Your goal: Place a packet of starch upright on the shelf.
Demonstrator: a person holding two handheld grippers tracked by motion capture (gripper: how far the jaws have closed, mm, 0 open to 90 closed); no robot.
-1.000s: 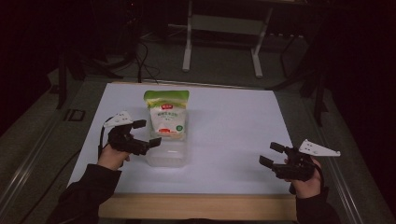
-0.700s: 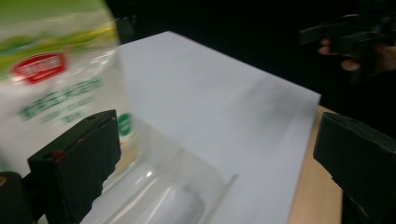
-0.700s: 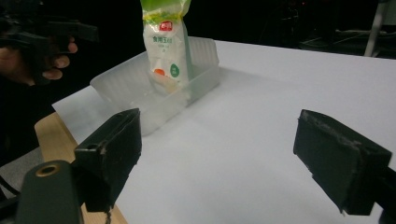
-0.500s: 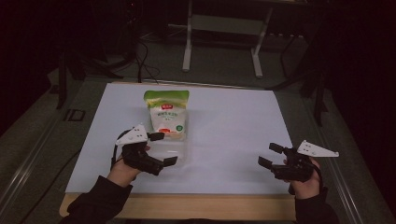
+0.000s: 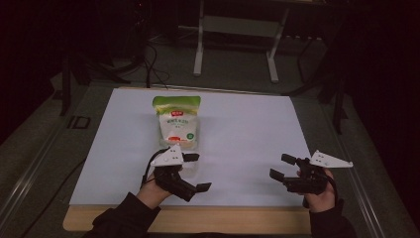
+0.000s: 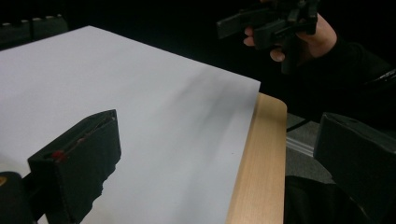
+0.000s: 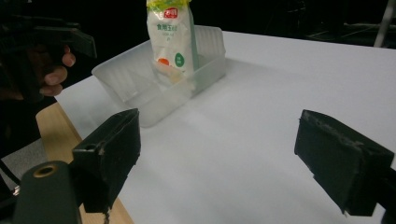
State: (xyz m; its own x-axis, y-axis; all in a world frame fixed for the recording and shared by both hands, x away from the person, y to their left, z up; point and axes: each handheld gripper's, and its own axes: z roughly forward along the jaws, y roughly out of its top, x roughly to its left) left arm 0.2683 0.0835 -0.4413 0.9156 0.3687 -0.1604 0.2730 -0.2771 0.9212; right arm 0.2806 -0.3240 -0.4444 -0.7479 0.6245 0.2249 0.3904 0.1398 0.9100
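A white bag with a green top (image 5: 177, 120) stands at the back middle of the white sheet. The right gripper view shows this bag (image 7: 173, 39) leaning in the far end of a clear plastic tub (image 7: 154, 91). My left gripper (image 5: 197, 172) is just in front of the bag near the table's front edge, pointing right with its jaws wide apart and nothing between them. In its own view the left gripper (image 6: 217, 163) looks across bare sheet. My right gripper (image 5: 282, 167) is low at the front right, open and empty, and faces the tub in its own view (image 7: 226, 158).
A white sheet (image 5: 247, 124) covers the table, with a strip of wood (image 5: 237, 220) along the near edge. A metal stand (image 5: 233, 29) and cables (image 5: 148, 64) sit on the dark floor behind. The other hand's gripper (image 6: 275, 23) shows at the top right of the left gripper view.
The left gripper has come toward the front edge and to the right, turning to point across the table, and now covers the tub from above. The right gripper has hardly moved.
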